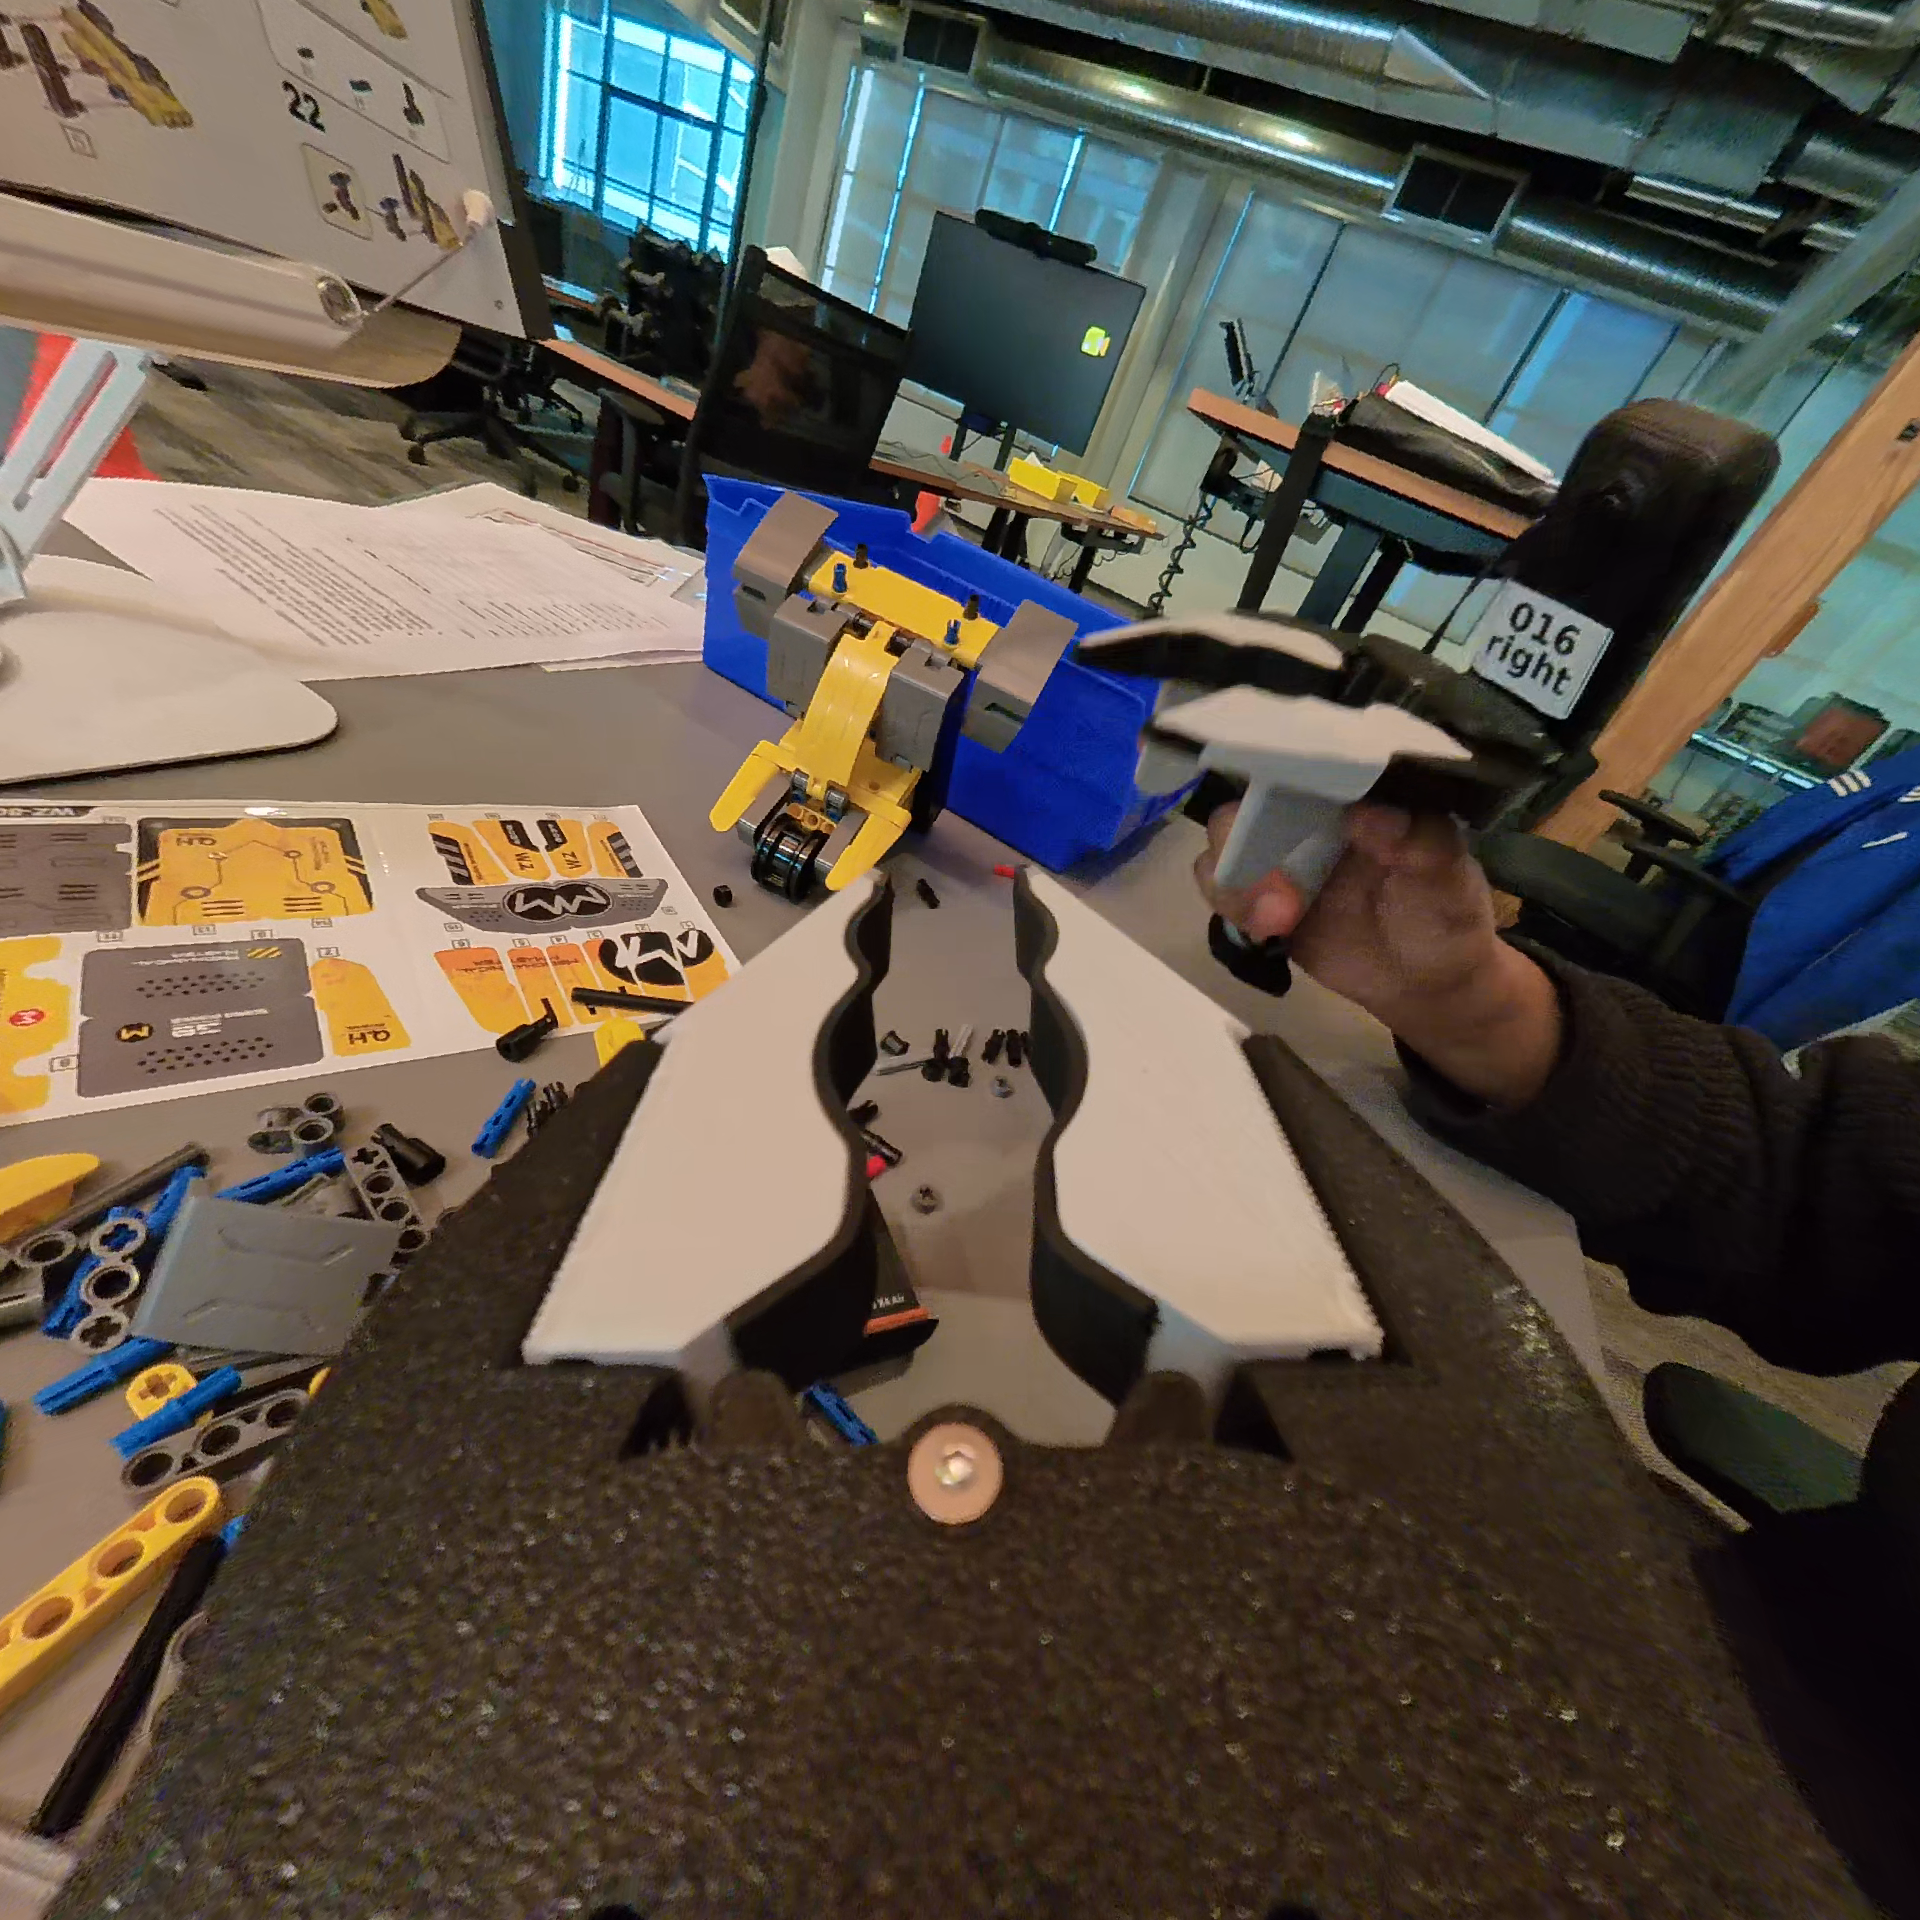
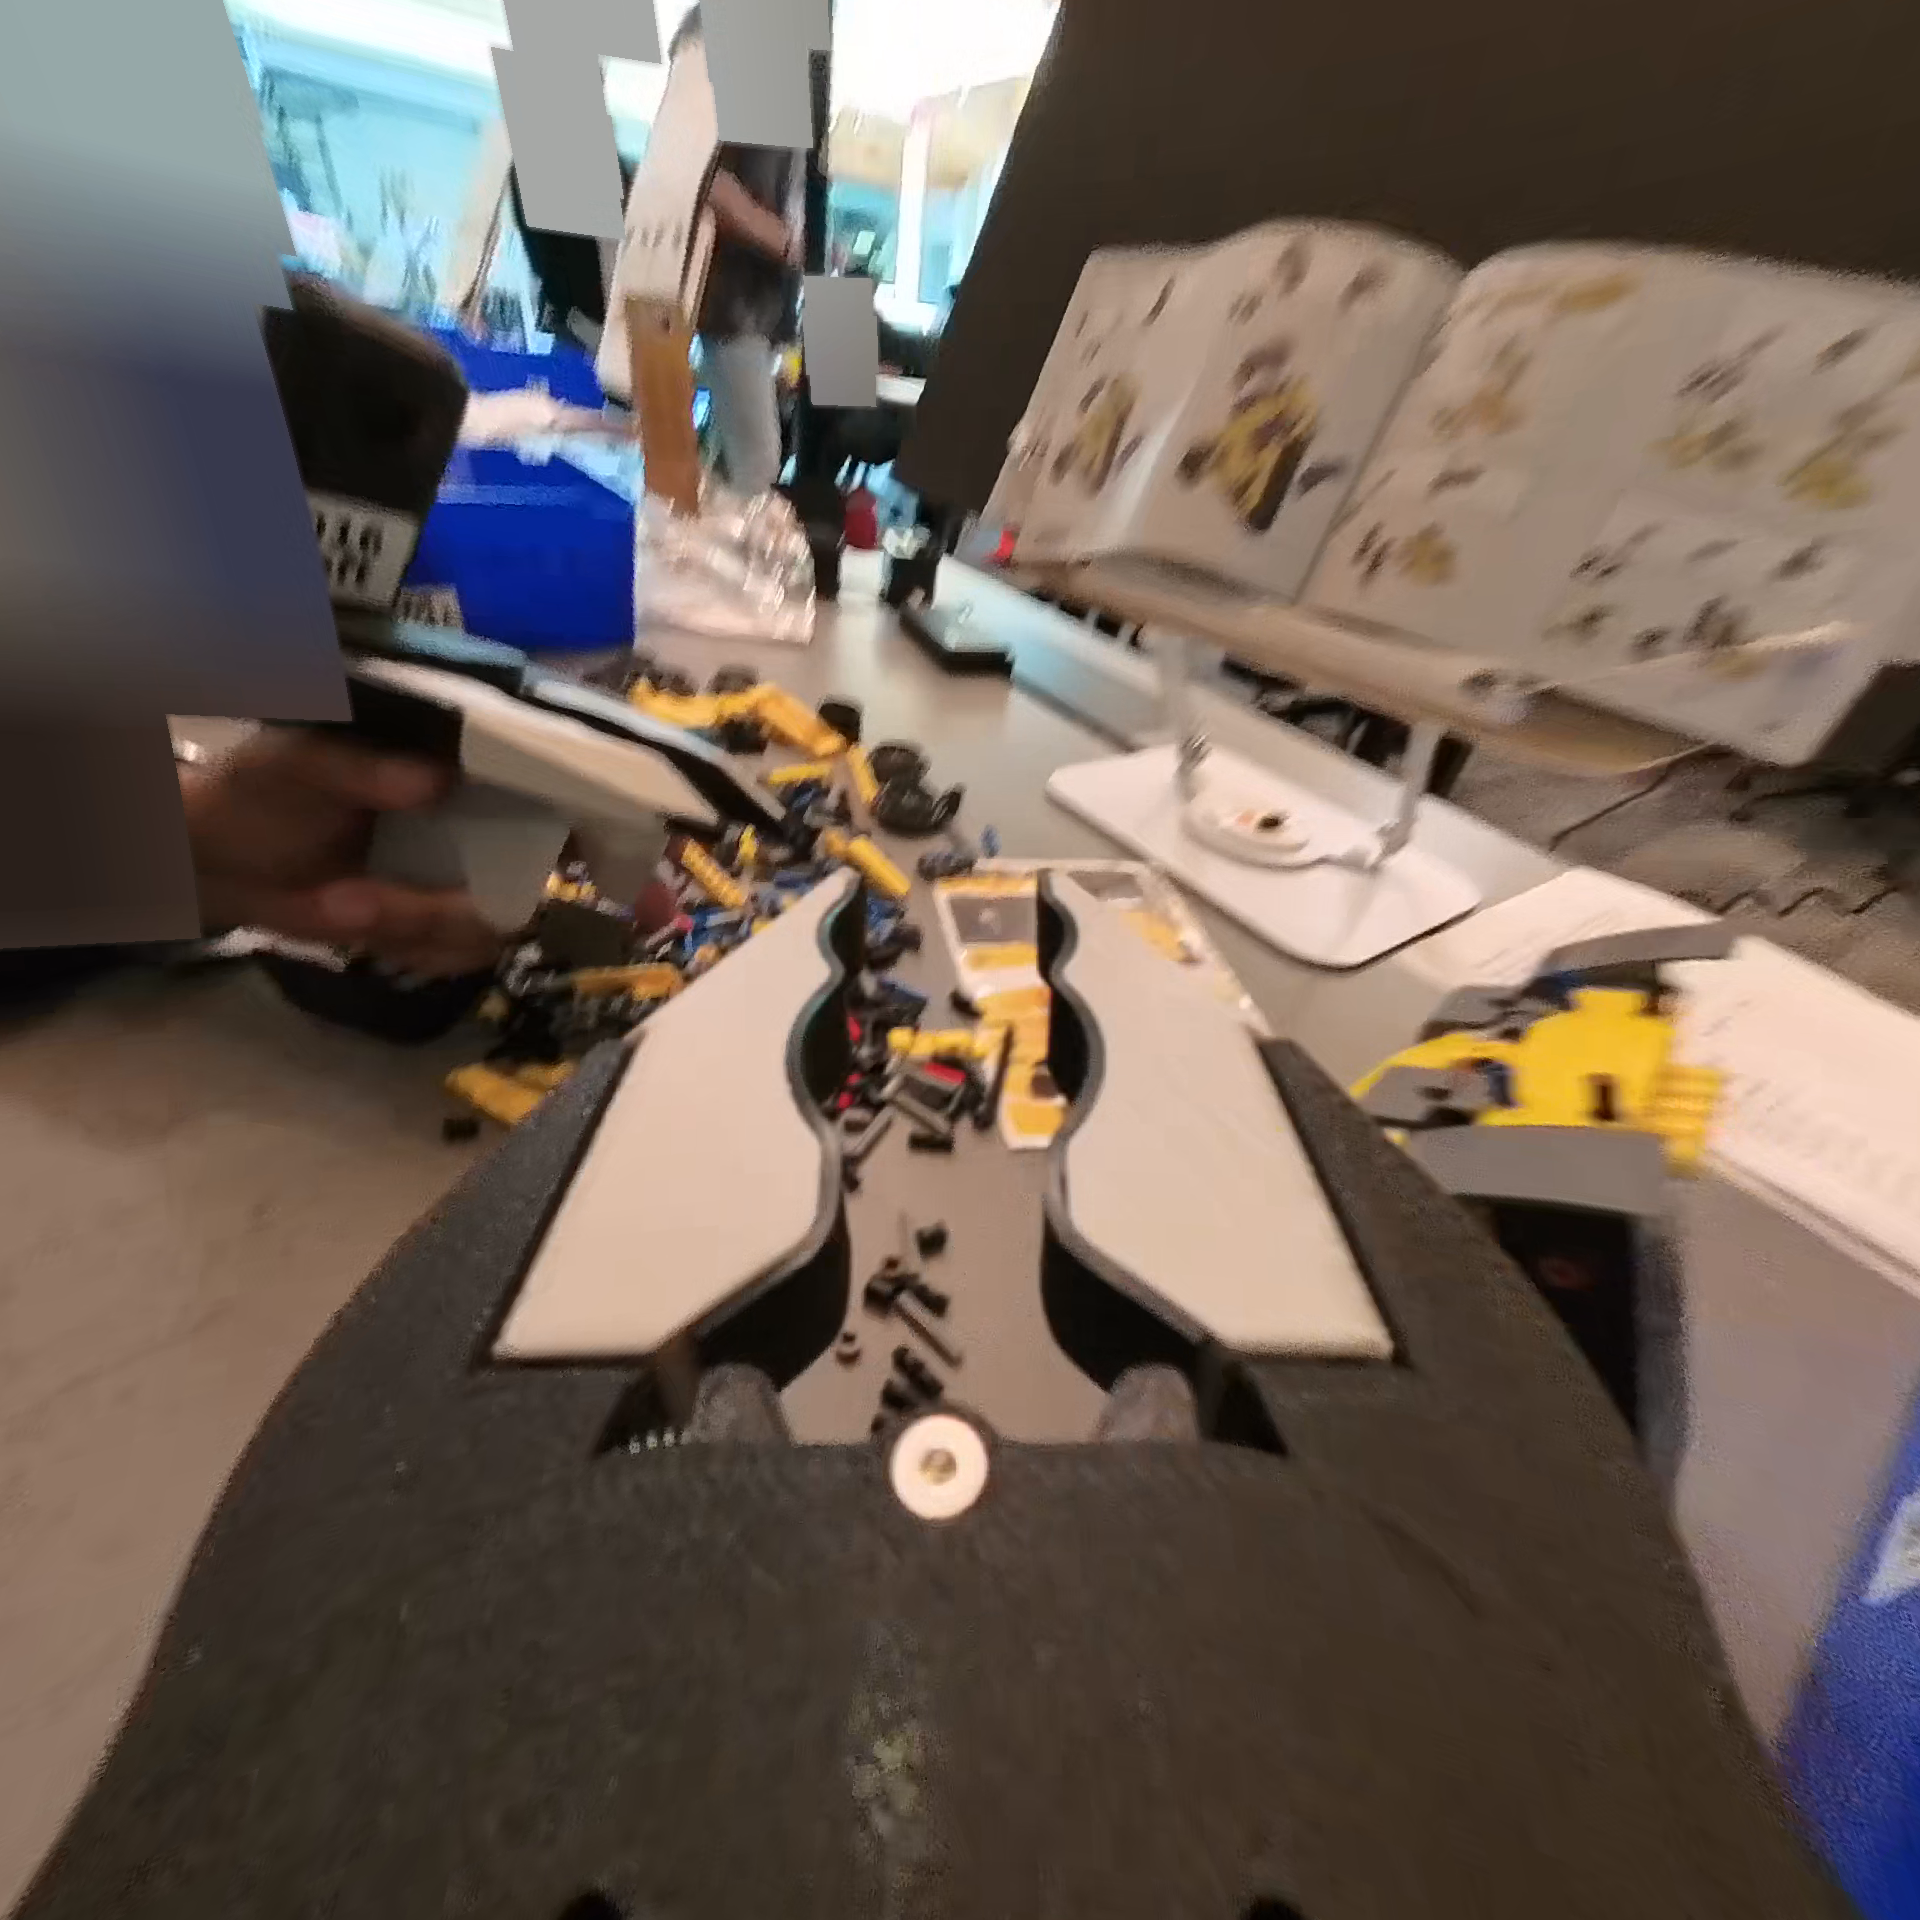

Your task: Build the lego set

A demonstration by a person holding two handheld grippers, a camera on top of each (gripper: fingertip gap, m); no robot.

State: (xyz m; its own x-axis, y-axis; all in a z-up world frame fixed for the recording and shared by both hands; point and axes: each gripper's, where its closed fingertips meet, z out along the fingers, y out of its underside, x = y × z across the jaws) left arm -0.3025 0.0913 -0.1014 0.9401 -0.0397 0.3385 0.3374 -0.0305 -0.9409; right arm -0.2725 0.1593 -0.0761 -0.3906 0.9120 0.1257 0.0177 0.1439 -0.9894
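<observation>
Lego model (image 1: pixel 868 691), yellow and grey, half built, standing nose-down on the grey table (image 1: pixel 540 727) and leaning against a blue bin (image 1: pixel 1049 769). Black wheel at the bottom touching the tabletop.

Left gripper (image 1: pixel 951 894) hovering over the table, jaws parted a moderate way, nothing between them, just tiny black pins (image 1: pixel 961 1049) lying on the surface underneath. Not touching anything.

Right gripper (image 2: pixel 951 888) same deal: jaws apart, empty, held up above the scattered pieces. From the left wrist view, seen off to the right of the model at about its height, near it but not touching, held by a hand (image 1: pixel 1371 914) in a dark sleeve.

Loose parts pile (image 1: pixel 156 1278) of blue pins, grey beams and yellow bits sitting left of the left gripper, next to a sticker sheet (image 1: pixel 312 935). Instruction booklet (image 1: pixel 260 114) propped on a white stand (image 1: pixel 156 686) at the back. Right wrist view pretty blurry, so small details there hard to make out
</observation>
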